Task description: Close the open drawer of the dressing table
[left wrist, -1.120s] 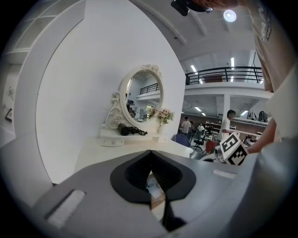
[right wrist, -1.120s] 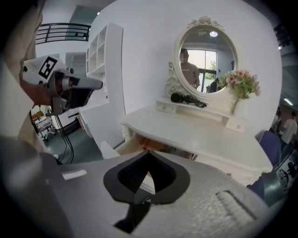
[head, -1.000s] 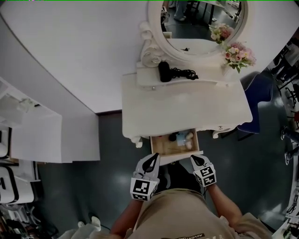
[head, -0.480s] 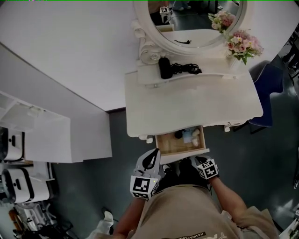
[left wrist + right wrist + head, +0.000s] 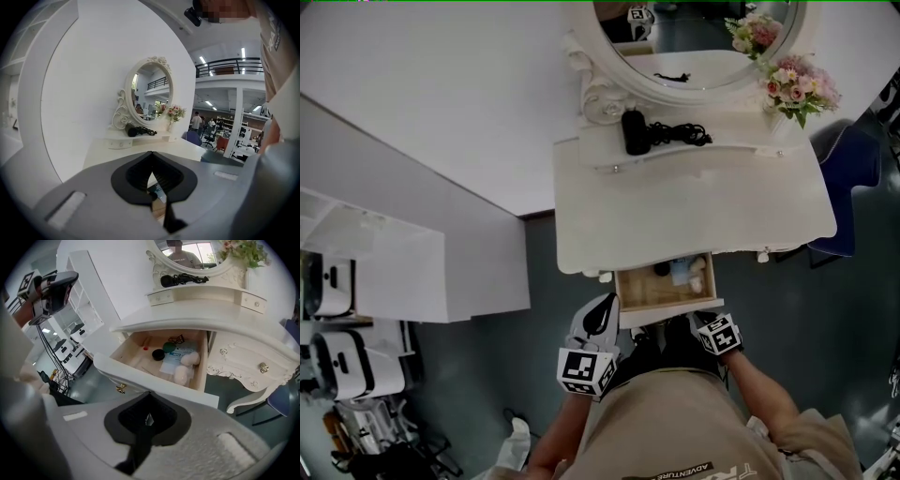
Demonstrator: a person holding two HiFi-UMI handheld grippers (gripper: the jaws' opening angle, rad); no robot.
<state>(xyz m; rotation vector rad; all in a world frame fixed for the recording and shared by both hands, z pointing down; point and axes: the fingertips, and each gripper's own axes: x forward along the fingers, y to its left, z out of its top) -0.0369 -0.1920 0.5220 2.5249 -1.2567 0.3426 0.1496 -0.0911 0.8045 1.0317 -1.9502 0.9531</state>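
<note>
Probably the drawer point(image 5: 670, 312) is rigid and slides lightly — push its front squarely; left gripper point(image 5: 602, 311) and right gripper point(image 5: 704, 322) have jaws together, empty.

The right gripper point(image 5: 148, 418) is low at the front with its two black jaws pressed together and nothing in them, just in front of the open drawer point(image 5: 140, 376), whose white front has a small gold handle point(image 5: 121, 388). Inside the drawer lie a black round lid point(image 5: 158, 354), a green round thing point(image 5: 169, 347), a white packet point(image 5: 177, 357) and two soft pink puffs point(image 5: 190, 359). Above it, the white dressing table point(image 5: 201, 310) holds a black hair dryer point(image 5: 167, 281) under its mirror point(image 5: 187, 251), and the left gripper point(image 5: 51, 289) hangs up at the left
</note>
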